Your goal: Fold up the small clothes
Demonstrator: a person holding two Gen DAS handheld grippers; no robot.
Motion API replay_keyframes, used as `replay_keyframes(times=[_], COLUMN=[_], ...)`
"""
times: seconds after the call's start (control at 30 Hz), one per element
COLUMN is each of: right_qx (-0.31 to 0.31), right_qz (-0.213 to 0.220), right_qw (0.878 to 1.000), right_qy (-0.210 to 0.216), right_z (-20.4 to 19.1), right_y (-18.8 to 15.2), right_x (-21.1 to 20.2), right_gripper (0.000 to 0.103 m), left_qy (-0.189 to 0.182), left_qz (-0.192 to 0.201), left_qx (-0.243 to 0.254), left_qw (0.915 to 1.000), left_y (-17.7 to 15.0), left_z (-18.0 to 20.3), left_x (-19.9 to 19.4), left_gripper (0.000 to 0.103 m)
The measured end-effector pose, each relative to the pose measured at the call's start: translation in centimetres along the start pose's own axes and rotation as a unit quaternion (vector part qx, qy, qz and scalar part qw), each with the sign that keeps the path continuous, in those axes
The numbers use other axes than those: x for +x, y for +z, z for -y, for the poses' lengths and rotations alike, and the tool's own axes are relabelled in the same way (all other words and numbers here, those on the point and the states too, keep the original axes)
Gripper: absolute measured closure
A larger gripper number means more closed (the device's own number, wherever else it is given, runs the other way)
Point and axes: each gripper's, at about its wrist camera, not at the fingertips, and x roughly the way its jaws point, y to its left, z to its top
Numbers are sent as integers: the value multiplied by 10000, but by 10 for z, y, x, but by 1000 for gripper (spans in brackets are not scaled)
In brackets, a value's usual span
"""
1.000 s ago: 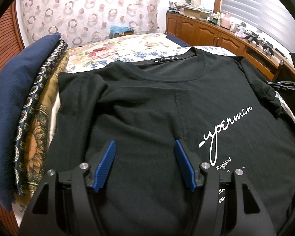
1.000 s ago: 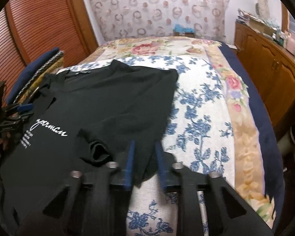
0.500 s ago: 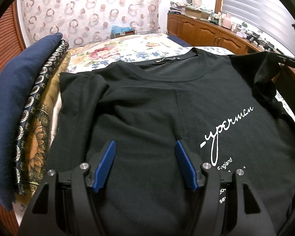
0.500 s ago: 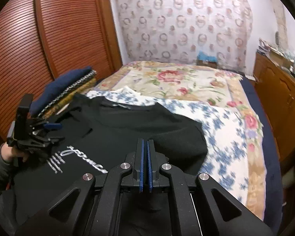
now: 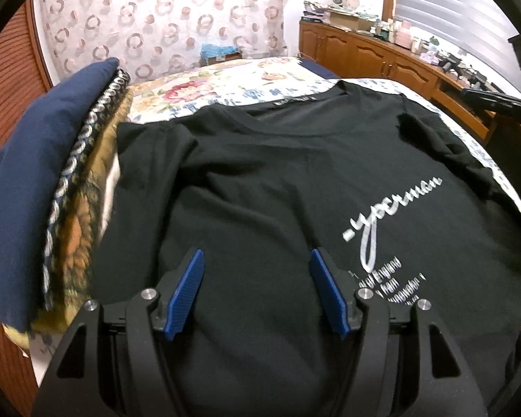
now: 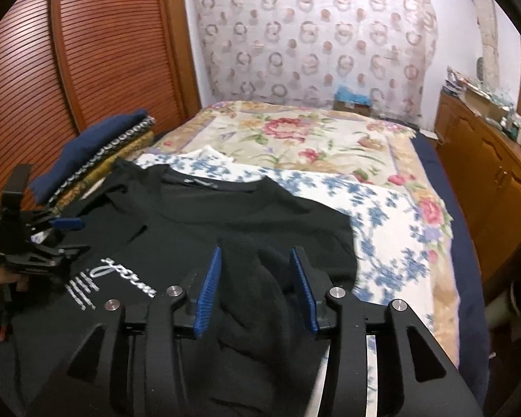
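Observation:
A black T-shirt (image 5: 278, 180) with white script print lies front up on the bed, collar toward the far end. My left gripper (image 5: 257, 253) hovers open over its lower middle, nothing between the blue pads. My right gripper (image 6: 255, 253) is above the shirt's right side and its jaws are opening. The bunched right sleeve (image 6: 260, 299) lies loose under and between them, folded in onto the shirt (image 6: 225, 215), and the pads do not press it. The left gripper (image 6: 71, 238) also shows at the far left of the right wrist view, held in a hand.
A stack of folded fabrics topped by a navy piece (image 5: 34, 191) lies along the shirt's left side by a slatted wooden door (image 6: 52, 69). The floral bedspread (image 6: 295, 139) stretches beyond the collar. Wooden cabinets (image 6: 496, 180) with clutter line the right of the bed.
The right gripper, shut on the right sleeve, lifted it up and inward over the shirt; now its jaws have parted and the sleeve has dropped. The left gripper stayed put.

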Motion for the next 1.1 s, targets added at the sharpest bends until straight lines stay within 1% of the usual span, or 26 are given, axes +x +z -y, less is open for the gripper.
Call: replay_keyframes(times=[0.07, 0.13, 0.17, 0.27, 0.43, 0.47, 0.53, 0.57, 0.6, 0.63, 0.67, 0.73, 0.8, 0.9, 0.97, 1.03, 1.1], right_qx=[-2, -10, -20, -2, 73, 99, 130, 135, 139, 144, 147, 146, 152, 145, 148, 159, 156], right_qz=[-12, -39, -57, -181, -411, -440, -476, -486, -494, -503, -513, -528, -536, -568, -587, -600, -605], right_qw=[10000, 9999, 9998, 9997, 9991, 9989, 9988, 9987, 9987, 9986, 9986, 9985, 9984, 9983, 9982, 9981, 9980], right_qy=[-79, -144, -163, -164, -107, -88, -56, -51, -41, -24, -18, -10, 7, 2, 3, 8, 9], right_z=[5, 8, 10, 11, 11, 11, 11, 11, 11, 11, 11, 11, 11, 11, 10, 11, 10], right_y=[-6, -11, -14, -24, -37, -39, -42, -42, -43, -43, -44, -44, -45, -46, -47, -48, -48], right_x=[-4, -7, -7, -4, 8, 10, 14, 15, 16, 17, 18, 19, 20, 23, 25, 26, 26], right_gripper=[61, 61, 61, 61, 61, 61, 61, 61, 61, 61, 61, 61, 61, 61, 61, 61, 61], left_qy=[21, 173, 192, 12, -8, -25, -51, -108, -176, -240, -266, -371, -535, -631, -688, -570, -602], left_qz=[76, 201, 234, 284, 485, 531, 605, 627, 645, 649, 671, 723, 698, 614, 557, 559, 478], left_qx=[-20, -25, -27, 10, 201, 247, 324, 354, 372, 381, 368, 314, 304, 314, 276, 300, 273], left_qw=[10000, 9996, 9995, 9996, 9986, 9983, 9976, 9973, 9971, 9969, 9967, 9962, 9957, 9956, 9957, 9964, 9967], left_y=[-6, -11, -12, -12, -12, -11, -11, -11, -10, -9, -9, -7, -6, -4, -4, -7, -9], left_z=[1, 4, 4, 10, 23, 28, 34, 36, 38, 40, 41, 42, 43, 47, 47, 49, 48], left_x=[-6, -13, -16, -21, -31, -33, -36, -38, -39, -40, -41, -43, -46, -46, -44, -42, -38], left_gripper=[40, 40, 40, 40, 40, 41, 48, 54, 58, 70, 77, 78, 78, 77, 57, 52, 50])
